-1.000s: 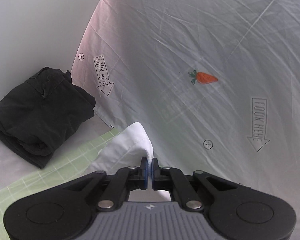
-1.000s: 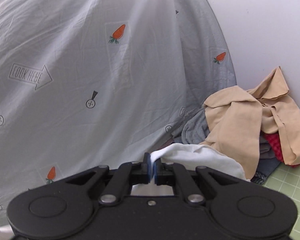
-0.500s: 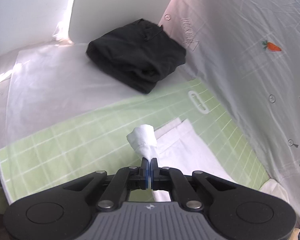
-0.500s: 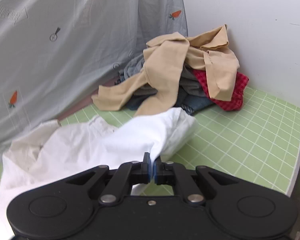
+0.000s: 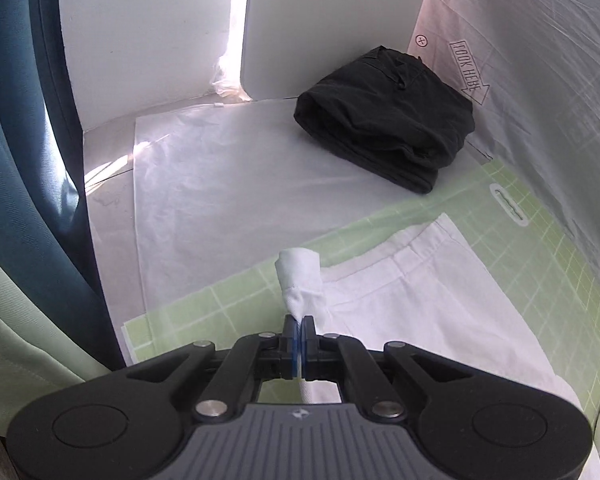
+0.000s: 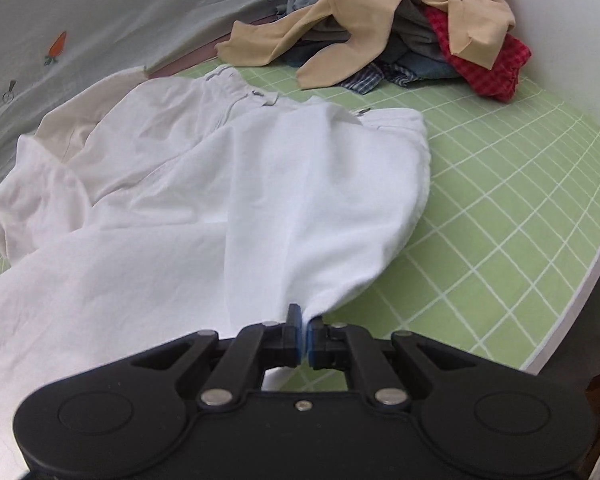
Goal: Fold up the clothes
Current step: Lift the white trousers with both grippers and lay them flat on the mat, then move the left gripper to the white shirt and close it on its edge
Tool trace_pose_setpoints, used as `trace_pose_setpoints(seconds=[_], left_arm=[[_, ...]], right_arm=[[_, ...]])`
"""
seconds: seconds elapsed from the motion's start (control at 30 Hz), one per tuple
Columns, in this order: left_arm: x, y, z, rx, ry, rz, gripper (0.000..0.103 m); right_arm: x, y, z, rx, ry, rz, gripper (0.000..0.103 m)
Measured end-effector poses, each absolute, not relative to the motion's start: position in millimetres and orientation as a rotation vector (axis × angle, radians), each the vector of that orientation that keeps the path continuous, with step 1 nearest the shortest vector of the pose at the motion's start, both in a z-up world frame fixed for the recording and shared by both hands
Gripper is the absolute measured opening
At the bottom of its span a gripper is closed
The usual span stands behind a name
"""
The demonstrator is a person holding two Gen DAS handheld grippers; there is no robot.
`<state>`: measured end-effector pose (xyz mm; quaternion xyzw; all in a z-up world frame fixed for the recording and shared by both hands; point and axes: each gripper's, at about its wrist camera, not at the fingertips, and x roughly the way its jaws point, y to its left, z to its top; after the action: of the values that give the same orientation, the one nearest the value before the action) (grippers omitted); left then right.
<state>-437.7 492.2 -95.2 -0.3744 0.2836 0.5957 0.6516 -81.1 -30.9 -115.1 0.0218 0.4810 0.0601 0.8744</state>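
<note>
While both grippers stay clamped on its corners, the white cotton garment (image 6: 228,184) has come down from the air onto the green grid mat (image 6: 500,208). It now lies spread ahead of the left gripper (image 5: 300,330) and right gripper (image 6: 303,334), ready for folding.

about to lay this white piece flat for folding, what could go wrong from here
1. The left gripper pinches only a small bunched tip of the white garment; it may slip out if pulled taut.
2. The cloth near the right gripper is doubled over and rumpled, so it may set down creased on the green mat.
3. The unsorted clothes pile lies close beyond the waistband; spreading further could snag it.
</note>
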Motion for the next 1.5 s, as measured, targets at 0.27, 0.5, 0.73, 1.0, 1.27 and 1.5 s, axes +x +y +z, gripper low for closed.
trace_pose_setpoints(seconds=[0.27, 0.5, 0.73, 1.0, 1.27, 1.5], left_arm=[[-418.6, 469.5, -79.6, -0.735, 0.714, 1.321, 0.038], [-358.0, 424.6, -61.6, -0.592, 0.737, 1.154, 0.066], [-289.2, 356.2, -83.3, -0.609, 0.857, 0.923, 0.067], [-224.0, 281.6, -84.0, -0.630, 0.910, 0.851, 0.071], [-186.6, 246.8, -75.4, -0.613, 0.915, 0.887, 0.073], [-166.0, 260.9, -65.1, -0.597, 0.909, 0.908, 0.073]], right_arm=[[-94.4, -21.7, -103.1, 0.017, 1.014, 0.157, 0.040], [-82.6, -67.4, -93.9, 0.150, 0.919, 0.014, 0.061], [-43.0, -131.9, -100.5, 0.286, 0.907, -0.064, 0.067], [40.6, -170.5, -126.4, 0.422, 0.982, 0.046, 0.069], [92.9, -159.9, -143.4, 0.329, 1.060, 0.154, 0.051], [89.9, -173.3, -124.5, 0.205, 0.972, 0.139, 0.012]])
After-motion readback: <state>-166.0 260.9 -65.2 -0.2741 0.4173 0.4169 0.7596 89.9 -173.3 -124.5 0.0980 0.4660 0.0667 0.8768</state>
